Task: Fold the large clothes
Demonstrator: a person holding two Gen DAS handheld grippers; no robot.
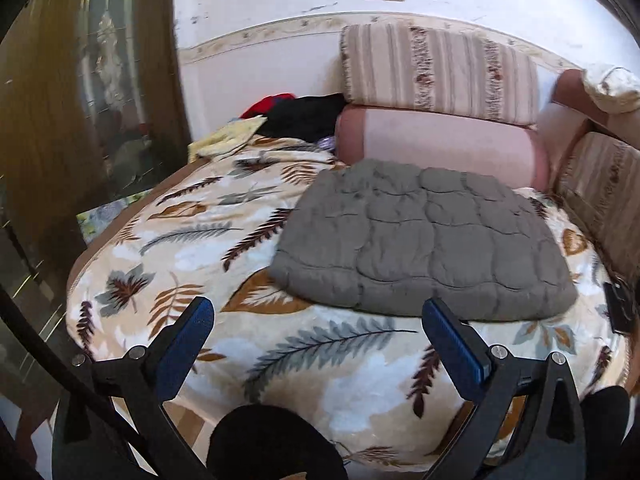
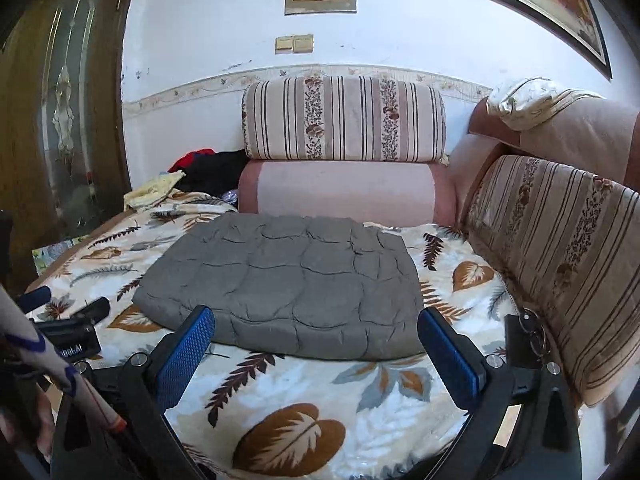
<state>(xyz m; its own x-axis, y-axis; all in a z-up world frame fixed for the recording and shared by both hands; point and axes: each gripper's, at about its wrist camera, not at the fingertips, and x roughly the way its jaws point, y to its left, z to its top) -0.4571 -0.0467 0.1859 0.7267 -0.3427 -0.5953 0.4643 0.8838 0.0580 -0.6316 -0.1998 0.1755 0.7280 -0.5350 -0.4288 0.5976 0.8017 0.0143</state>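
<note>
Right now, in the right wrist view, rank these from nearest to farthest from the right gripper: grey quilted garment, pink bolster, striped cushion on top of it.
From the right gripper:
1. Grey quilted garment, folded, straight ahead.
2. Pink bolster, behind it.
3. Striped cushion, stacked above the bolster, against the wall.

The grey quilted garment (image 1: 424, 236) (image 2: 288, 284) lies folded into a flat, puffy rectangle — stitched in padded squares — on the leaf-print blanket (image 1: 320, 360) (image 2: 320, 400), free of both grippers.

Grey quilted jacket (image 1: 424, 236), cream leaf-print blanket (image 1: 320, 368), striped floral cushion (image 1: 436, 72), blue gripper pads (image 1: 186, 344)
</note>
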